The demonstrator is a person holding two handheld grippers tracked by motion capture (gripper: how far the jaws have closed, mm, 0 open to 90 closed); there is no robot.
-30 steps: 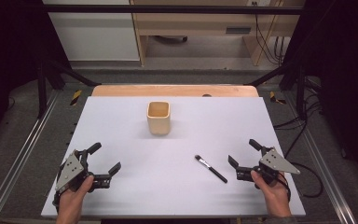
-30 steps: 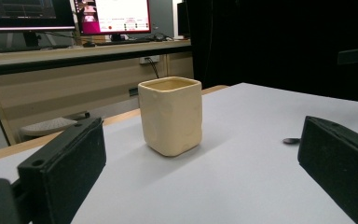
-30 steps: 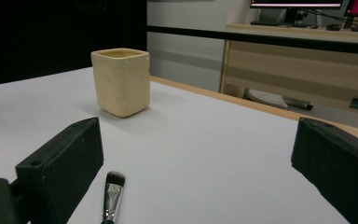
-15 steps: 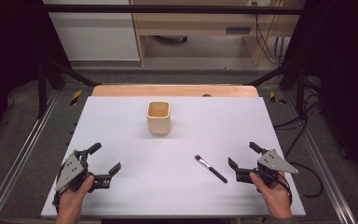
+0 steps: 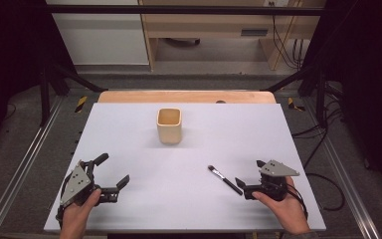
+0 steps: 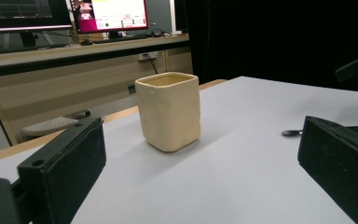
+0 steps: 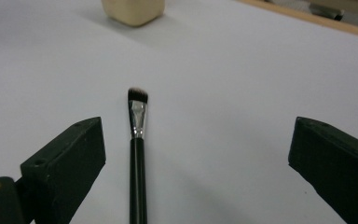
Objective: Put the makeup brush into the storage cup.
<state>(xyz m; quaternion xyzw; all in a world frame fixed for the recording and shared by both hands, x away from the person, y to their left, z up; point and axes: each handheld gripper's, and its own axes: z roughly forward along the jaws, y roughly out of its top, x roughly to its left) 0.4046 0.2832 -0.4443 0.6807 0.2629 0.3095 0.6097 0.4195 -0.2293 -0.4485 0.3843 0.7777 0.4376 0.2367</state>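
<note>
The right claw (image 7: 193, 154) stands wide open, low over the white counter (image 7: 261, 93). A black-handled brush (image 7: 138, 154) lies between its jaws, nearer the left one, bristles pointing toward a cream cup (image 7: 133, 10) farther off.

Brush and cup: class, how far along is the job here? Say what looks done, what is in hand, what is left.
Nothing looks done: the brush lies flat on the table, apart from the cup. In hand: the open right gripper sits at the handle end, not gripping. The left gripper is open, holding nothing. Left: probably gripping, lifting and placing it in the cup.
</note>
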